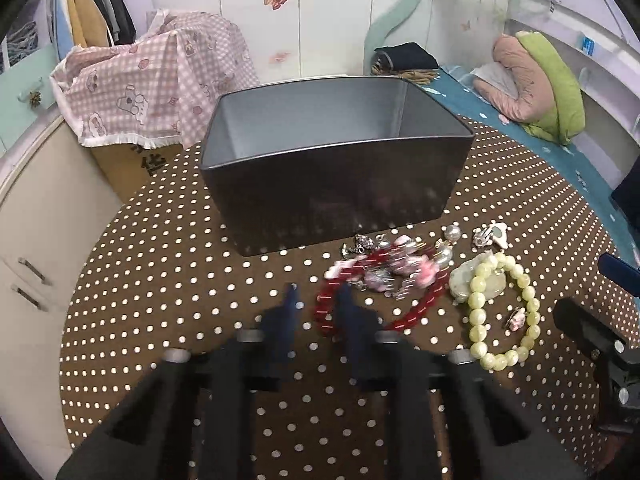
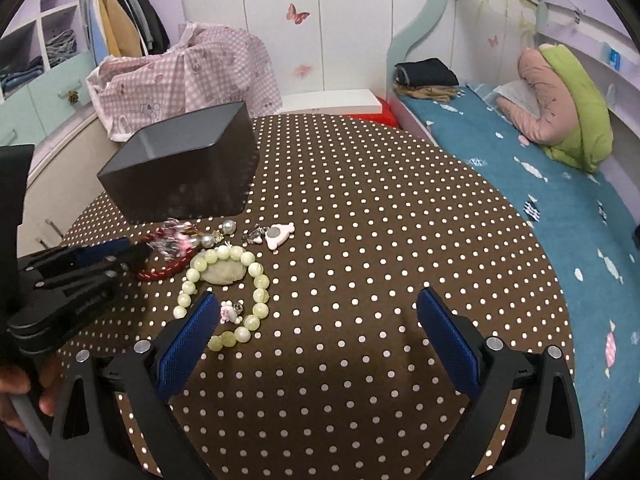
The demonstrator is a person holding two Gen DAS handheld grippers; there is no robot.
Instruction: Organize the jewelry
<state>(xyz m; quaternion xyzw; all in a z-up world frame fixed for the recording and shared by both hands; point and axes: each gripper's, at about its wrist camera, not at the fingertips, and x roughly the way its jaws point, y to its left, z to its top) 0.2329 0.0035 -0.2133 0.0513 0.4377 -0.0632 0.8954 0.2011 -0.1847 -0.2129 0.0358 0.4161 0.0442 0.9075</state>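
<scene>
- Two blurred fingers of my left gripper [image 1: 316, 300], narrowly parted and empty, partly hide the red bead bracelet [image 1: 424, 304].
- My right gripper [image 2: 318, 312] gapes wide, empty, its left finger overlapping the pale green bead bracelet [image 2: 256, 280].

Right gripper [image 2: 318, 312] hangs over the dotted tablecloth [image 2: 360, 220], jaws spread wide, nothing between the blue pads [image 2: 188, 344]. Its left pad overlaps the near side of the pale green bead bracelet [image 2: 256, 280], which encircles a pale green stone pendant [image 2: 222, 272] and a small pink charm [image 2: 229, 313]. Left gripper [image 2: 136, 252] enters from the left edge, tips at the red bead bracelet [image 2: 160, 270]; jaw gap not discernible. Pearl pieces [image 2: 228, 226] and a white clip [image 2: 278, 235] lie just beyond. Dark open box [image 2: 180, 176] stands behind the jewelry. Bed [image 2: 540, 184] at right
</scene>
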